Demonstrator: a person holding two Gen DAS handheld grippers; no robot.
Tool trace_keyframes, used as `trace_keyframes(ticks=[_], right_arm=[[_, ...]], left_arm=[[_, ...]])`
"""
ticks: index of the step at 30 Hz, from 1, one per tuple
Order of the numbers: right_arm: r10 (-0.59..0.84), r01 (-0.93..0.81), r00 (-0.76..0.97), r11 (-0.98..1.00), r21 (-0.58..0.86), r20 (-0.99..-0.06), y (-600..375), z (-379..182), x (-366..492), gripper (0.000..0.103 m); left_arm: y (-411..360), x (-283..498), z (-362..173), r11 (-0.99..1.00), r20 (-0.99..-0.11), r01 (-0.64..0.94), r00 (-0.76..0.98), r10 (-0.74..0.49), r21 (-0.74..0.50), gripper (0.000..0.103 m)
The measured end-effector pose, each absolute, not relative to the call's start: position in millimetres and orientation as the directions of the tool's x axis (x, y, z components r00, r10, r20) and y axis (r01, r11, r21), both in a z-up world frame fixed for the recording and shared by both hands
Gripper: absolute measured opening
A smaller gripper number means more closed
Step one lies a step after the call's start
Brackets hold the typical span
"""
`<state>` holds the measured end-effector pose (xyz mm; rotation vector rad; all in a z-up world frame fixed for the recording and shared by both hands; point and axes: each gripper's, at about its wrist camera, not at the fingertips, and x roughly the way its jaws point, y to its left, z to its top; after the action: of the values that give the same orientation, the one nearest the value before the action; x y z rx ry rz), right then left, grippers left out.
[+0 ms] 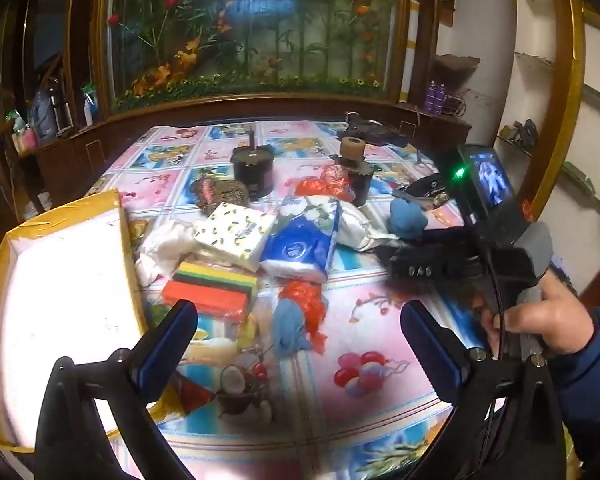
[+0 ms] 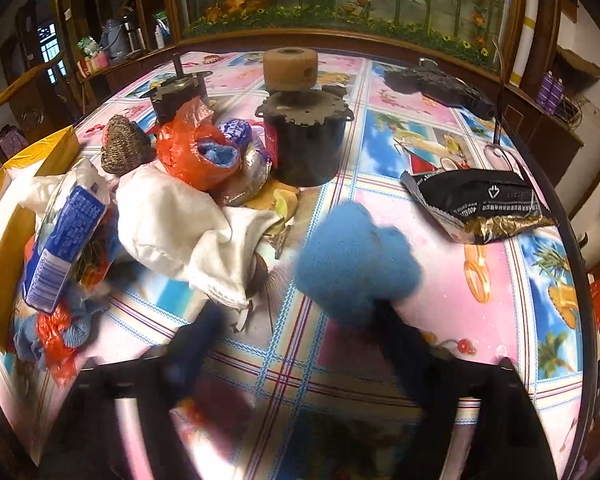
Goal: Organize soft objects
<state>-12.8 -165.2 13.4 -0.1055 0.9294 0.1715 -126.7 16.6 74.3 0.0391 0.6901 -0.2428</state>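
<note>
My left gripper (image 1: 298, 322) stands wide open over the patterned tablecloth, with a blue knit piece tangled in red plastic (image 1: 296, 316) lying between its fingers, untouched. Beyond lie stacked coloured sponges (image 1: 212, 288), a lemon-print tissue pack (image 1: 236, 236), a blue tissue pack (image 1: 300, 244) and a white cloth (image 2: 172, 224). My right gripper (image 2: 300, 336) is blurred, its fingers apart. A fluffy blue ball (image 2: 352, 260) sits just past its right finger; nothing is pressed between the pads. From the left wrist view the right gripper (image 1: 404, 264) points at that ball (image 1: 408, 218).
A white box with yellow taped edges (image 1: 60, 280) stands at the table's left. Two dark metal motors (image 2: 304, 148) (image 1: 252, 172) stand mid-table, one topped by a tan roller. A black snack bag (image 2: 480, 200), a brown knitted piece (image 2: 124, 148) and an orange plastic bag (image 2: 192, 156) lie around.
</note>
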Motion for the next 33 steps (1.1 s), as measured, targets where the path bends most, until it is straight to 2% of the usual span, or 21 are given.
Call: trace_keyframes(ticks=[2,3,6,9,20,28,33], right_arm=[[0.126,-0.197,0.573,0.98,0.013,-0.81,-166,16,-14,0.035],[0.153,-0.205,0.545,0.978,0.046,-0.824,-165,16,-14,0.032],[0.184,-0.227,0.459,0.97,0.085,-0.869,-157,17,-22,0.032],[0.228,-0.28,0.453,0.954,0.106,-0.862,-143,22,-38,0.032],[0.343,-0.368,0.586,0.92,0.136,-0.734,-139,70,-70,0.032],[0.358,-0.332,0.627,0.926,0.178,-0.692,-148,64,-56,0.032],[0.393,-0.359,0.696,0.915,0.183,-0.601,-147,90,-40,0.032]], left_arm=[[21,-128,72,0.976,-0.636,0.216,0.748,-0.191,-0.038,0.102],[24,-129,71,0.978,-0.639,0.207,0.747,-0.185,-0.041,0.102],[33,-128,68,0.98,-0.647,0.184,0.739,-0.189,-0.076,0.102],[40,-129,68,0.98,-0.648,0.17,0.735,-0.199,-0.108,0.102],[38,-132,71,0.979,-0.634,0.173,0.747,-0.202,-0.108,0.102],[46,-124,62,0.977,-0.658,0.151,0.722,-0.213,-0.151,0.102],[47,-119,63,0.978,-0.66,0.137,0.722,-0.208,-0.159,0.102]])
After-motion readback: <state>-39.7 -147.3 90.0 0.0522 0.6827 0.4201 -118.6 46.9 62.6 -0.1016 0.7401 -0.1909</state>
